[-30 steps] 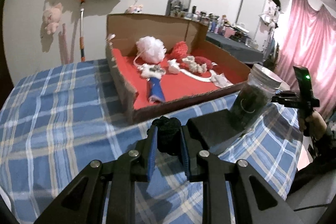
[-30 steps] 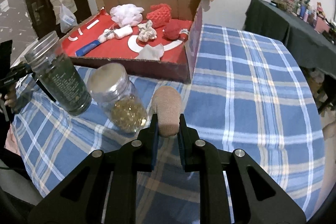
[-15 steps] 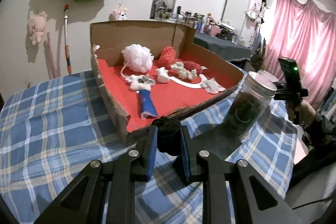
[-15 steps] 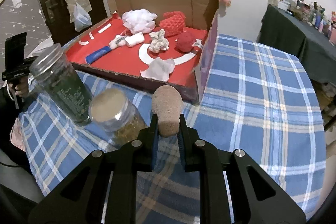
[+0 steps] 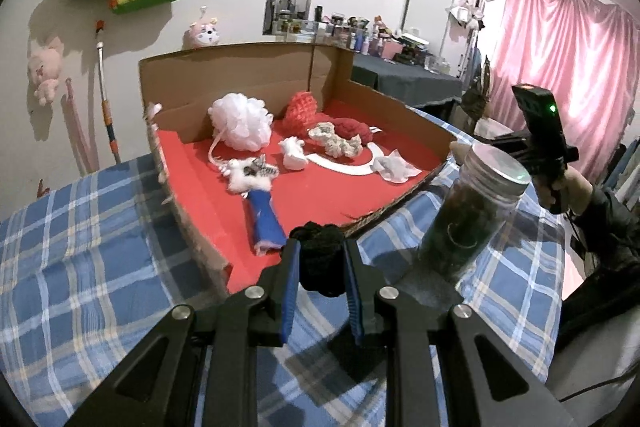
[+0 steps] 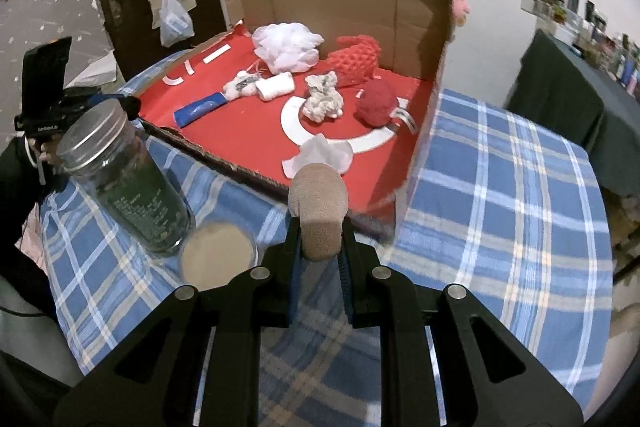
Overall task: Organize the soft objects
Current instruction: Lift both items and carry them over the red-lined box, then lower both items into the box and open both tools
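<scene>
Showing only rightward, second jar point(image 6: 218, 259) beside tan roll point(image 6: 318, 215).

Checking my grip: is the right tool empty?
No, the right tool is clamped on a tan plush piece near the cardboard box.

My matt black plastic fingers point(image 5: 290, 267) have blue rubbery pads. The left pair presses a fuzzy black yarn ball point(image 5: 322, 259); the right pair presses a soft, smooth tan cloth roll point(image 6: 318, 203). A woven blue plaid cloth point(image 6: 500, 187) covers the bench. The rough brown cardboard box point(image 6: 340, 3) has a smooth red paper floor. The clear glossy glass jar point(image 6: 136, 191) wears a dull metal lid. The white pouf point(image 5: 240, 123) looks like netted mesh.
</scene>
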Available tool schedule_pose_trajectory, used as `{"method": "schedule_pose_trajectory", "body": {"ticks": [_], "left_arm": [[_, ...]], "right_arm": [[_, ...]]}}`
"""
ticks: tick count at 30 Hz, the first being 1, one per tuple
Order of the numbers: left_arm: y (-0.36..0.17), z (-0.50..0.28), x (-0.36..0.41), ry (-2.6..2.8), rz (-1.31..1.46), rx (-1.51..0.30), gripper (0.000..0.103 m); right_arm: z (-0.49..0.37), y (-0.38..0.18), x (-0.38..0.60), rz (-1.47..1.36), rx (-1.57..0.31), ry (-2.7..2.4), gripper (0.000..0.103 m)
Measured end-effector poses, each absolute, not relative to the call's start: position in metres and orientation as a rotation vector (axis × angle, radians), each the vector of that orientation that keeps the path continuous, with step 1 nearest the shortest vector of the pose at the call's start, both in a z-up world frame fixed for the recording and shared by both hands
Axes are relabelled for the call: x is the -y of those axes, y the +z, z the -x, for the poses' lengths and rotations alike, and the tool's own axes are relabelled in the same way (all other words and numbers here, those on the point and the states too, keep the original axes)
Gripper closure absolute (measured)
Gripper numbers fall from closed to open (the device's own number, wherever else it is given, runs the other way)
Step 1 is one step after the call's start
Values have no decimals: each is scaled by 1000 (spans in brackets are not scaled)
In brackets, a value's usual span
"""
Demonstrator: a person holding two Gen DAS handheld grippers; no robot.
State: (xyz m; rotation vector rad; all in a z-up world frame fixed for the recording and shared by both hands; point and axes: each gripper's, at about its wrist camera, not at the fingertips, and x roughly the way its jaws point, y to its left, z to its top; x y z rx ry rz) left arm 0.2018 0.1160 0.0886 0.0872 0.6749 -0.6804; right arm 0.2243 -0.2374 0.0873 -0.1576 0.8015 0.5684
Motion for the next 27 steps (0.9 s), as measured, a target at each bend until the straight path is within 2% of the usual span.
{"method": "schedule_pose_trajectory", "body": {"ticks": [13, 27], "left_arm": [[108, -245, -59, -763, -177, -708, 80], [81, -305, 3, -665, -292, -913, 80]], "right_arm": [[-282, 106, 164, 228, -897, 732, 86], [-336, 83, 105, 351, -1123, 712, 85]]}}
